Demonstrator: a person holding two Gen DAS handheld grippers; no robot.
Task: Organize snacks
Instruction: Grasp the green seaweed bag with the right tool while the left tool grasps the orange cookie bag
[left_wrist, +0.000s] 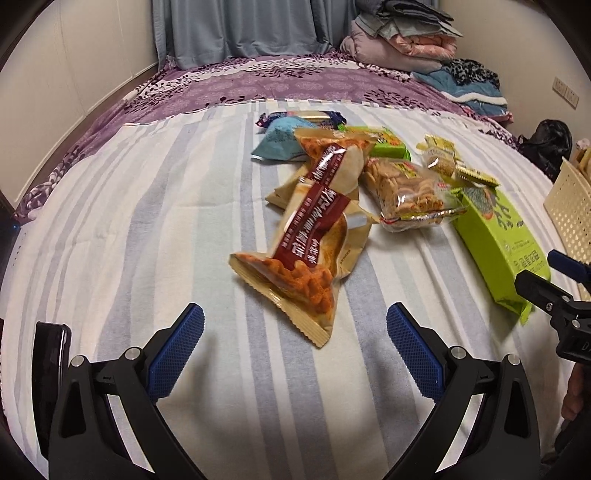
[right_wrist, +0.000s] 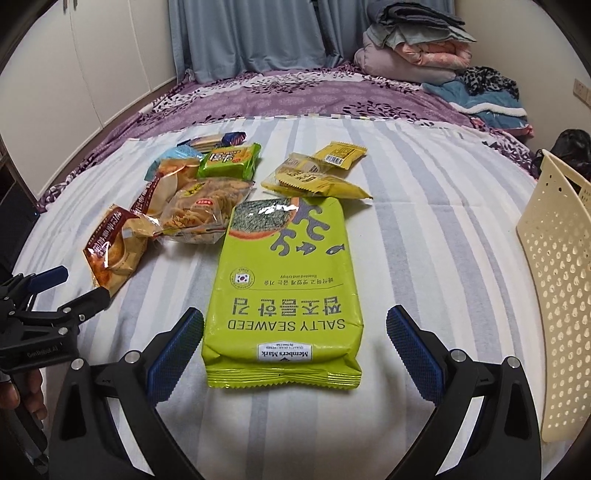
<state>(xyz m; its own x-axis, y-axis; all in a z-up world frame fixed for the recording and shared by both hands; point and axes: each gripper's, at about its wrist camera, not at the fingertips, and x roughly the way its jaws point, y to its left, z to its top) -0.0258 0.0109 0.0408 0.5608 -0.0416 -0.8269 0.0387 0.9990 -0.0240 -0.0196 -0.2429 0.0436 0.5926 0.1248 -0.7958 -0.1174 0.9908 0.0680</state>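
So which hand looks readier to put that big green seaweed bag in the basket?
The right gripper: its open fingers already straddle the seaweed bag, and the cream basket stands on its side.

- My left claw (left_wrist: 295, 332) has black angular arms ending in blue cross-hatched pads (left_wrist: 177, 350).
- Round silver screws (left_wrist: 131, 353) sit at its joints, behind each pad.
- My right claw (right_wrist: 295, 332) is built the same: black frame, blue pads (right_wrist: 413, 354), silver screws (right_wrist: 457, 355).
- Small white lettering marks the left claw's black body.
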